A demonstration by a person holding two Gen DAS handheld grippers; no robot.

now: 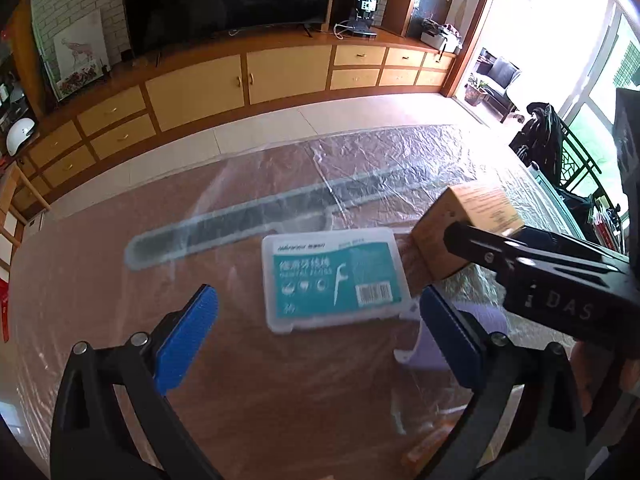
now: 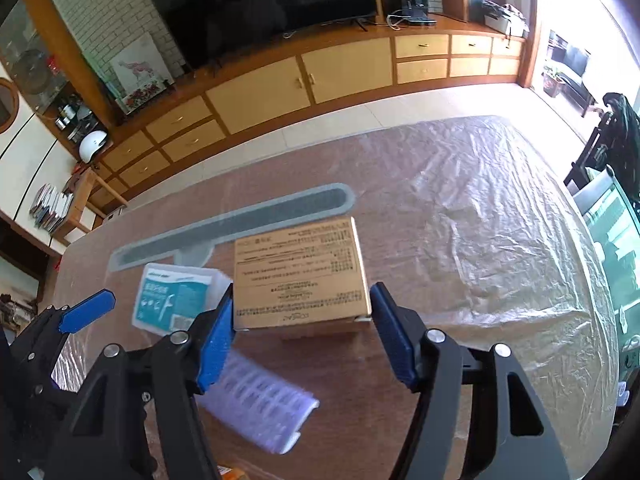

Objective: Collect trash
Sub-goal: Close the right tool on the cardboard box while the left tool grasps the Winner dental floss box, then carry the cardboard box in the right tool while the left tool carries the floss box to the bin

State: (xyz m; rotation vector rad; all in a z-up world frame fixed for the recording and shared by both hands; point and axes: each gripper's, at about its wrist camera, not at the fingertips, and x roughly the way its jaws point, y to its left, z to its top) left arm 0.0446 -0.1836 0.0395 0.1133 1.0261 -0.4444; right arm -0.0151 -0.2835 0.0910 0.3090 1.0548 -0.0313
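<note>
Blue-padded left gripper [image 1: 316, 344] hangs wide open, empty, over the floss box [image 1: 335, 280] on the plastic-covered counter [image 2: 480, 220]. Lilac roller [image 2: 260, 404] lies nearer. At right, my right gripper [image 2: 302, 332] straddles the cardboard box [image 2: 300, 272], pads apparently touching; grip unconfirmed.

Left hand-held gripper [image 1: 318, 326] hangs with blue pads wide apart; right hand-held gripper [image 2: 302, 330] likewise spread, fingers angled downward.

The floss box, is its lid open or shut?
Shut: the floss box lies flat on the table, lid down and label up, with no gap visible along its edges.
</note>
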